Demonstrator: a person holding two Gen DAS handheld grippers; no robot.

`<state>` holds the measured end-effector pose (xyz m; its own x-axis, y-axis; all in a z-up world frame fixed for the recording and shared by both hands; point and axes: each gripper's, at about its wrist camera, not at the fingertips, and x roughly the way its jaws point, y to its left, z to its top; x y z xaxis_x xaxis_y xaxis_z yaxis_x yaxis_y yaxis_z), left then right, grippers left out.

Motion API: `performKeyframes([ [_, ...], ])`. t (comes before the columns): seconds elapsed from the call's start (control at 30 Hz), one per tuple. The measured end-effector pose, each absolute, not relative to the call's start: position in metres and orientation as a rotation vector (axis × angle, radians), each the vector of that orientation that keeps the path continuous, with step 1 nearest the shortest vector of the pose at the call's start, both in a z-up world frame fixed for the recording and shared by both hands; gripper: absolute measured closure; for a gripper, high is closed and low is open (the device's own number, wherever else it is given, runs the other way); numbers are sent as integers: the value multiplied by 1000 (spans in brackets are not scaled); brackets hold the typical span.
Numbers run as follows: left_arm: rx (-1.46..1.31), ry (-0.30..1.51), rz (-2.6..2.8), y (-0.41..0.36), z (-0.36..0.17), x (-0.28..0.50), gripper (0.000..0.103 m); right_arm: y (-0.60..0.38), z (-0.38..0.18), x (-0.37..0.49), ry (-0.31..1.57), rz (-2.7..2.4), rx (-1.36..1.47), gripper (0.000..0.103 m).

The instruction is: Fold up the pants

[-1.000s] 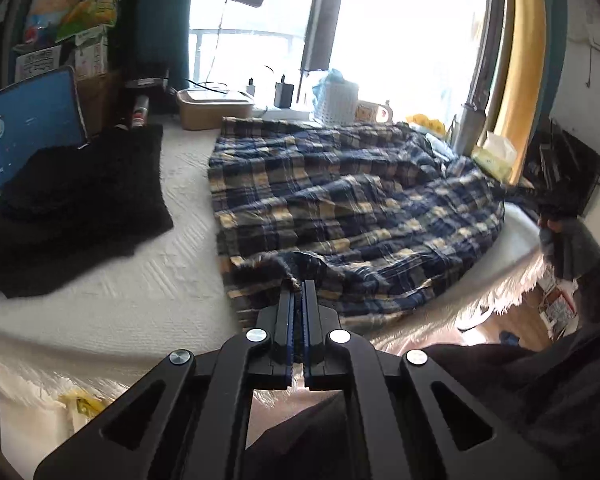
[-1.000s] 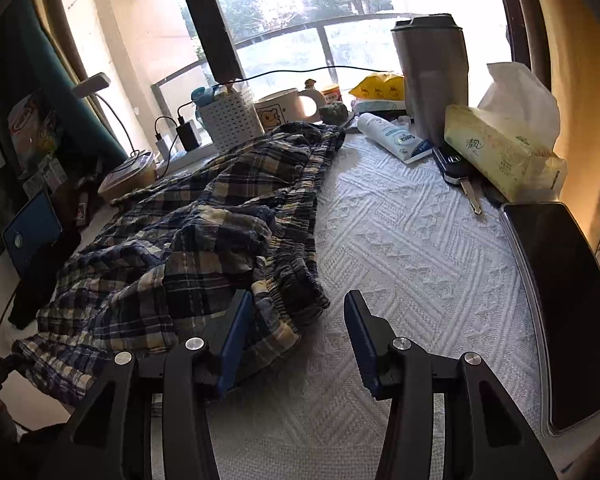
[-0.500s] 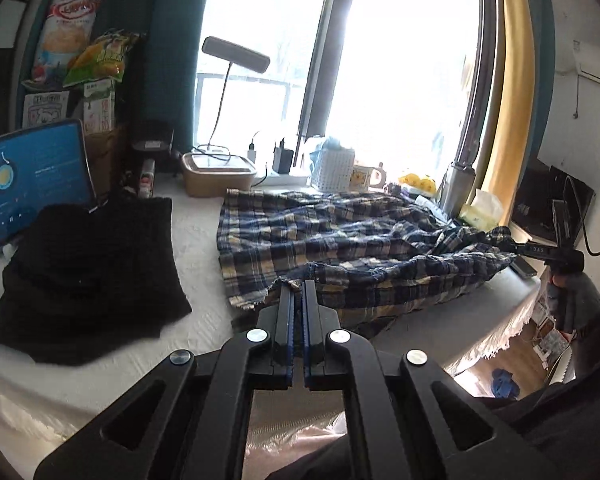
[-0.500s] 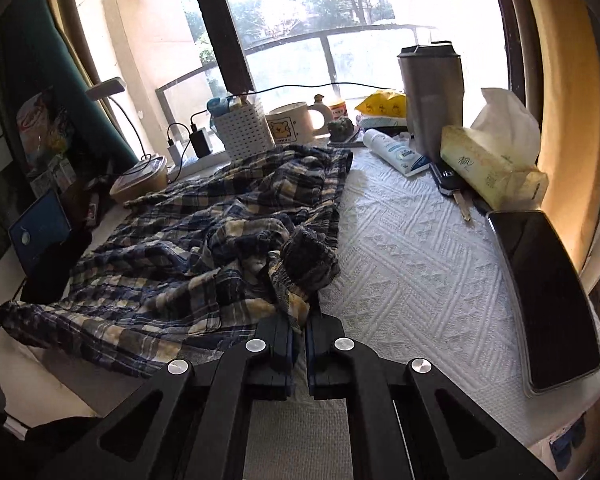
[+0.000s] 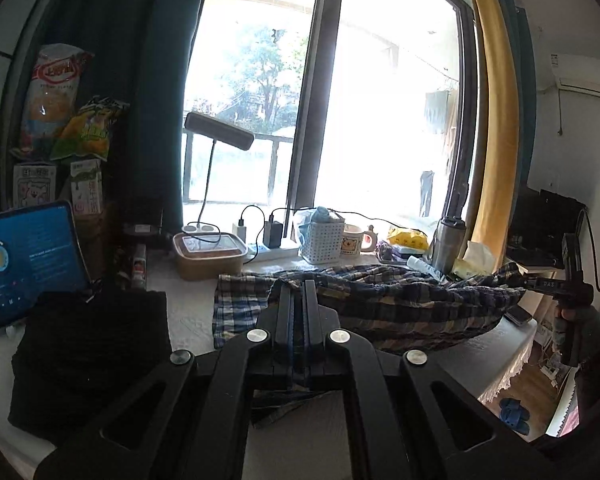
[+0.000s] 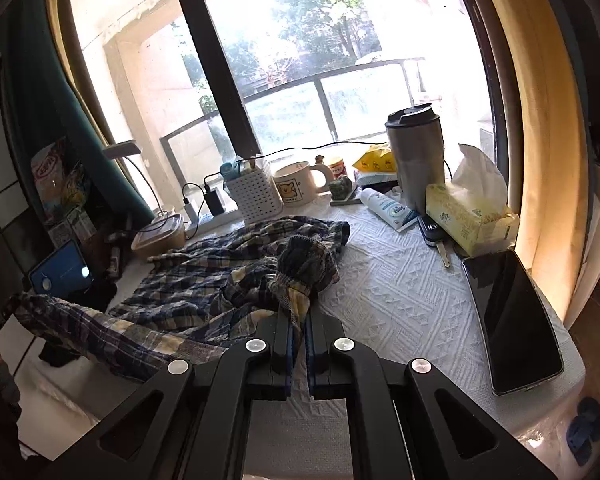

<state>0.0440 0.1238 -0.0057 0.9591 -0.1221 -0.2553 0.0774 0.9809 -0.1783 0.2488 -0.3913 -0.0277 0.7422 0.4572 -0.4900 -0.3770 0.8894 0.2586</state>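
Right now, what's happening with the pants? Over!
Left gripper shut on plaid pants. Right gripper shut on them too. Pants partly lifted off the table. Tumbler, tissues nearby, clear.

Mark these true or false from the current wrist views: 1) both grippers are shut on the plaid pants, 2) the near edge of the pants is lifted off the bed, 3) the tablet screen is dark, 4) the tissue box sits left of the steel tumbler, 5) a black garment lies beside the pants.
1) True. The left gripper and right gripper each pinch the plaid pants.
2) True. The held edge hangs between the grippers, above the bed.
3) False. The tablet shows a lit blue screen.
4) False. In the right wrist view the tissue box sits right of the steel tumbler.
5) True. The black garment lies left of the pants in the left wrist view.
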Motion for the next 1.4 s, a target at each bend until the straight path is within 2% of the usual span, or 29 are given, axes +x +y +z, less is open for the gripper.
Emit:
performKeyframes([
  [0.33,-183,263,-88,137,-7,71,102,-380,-41,261,583,470,155,99],
  [0.53,-157,225,-101,137,6,85,102,-380,-31,268,541,462,176,99],
  [0.87,-147,208,-105,156,15,174,102,-362,-10,336,496,418,308,99],
  [1.4,-140,337,-96,181,-17,309,102,-317,-39,469,572,289,336,99],
])
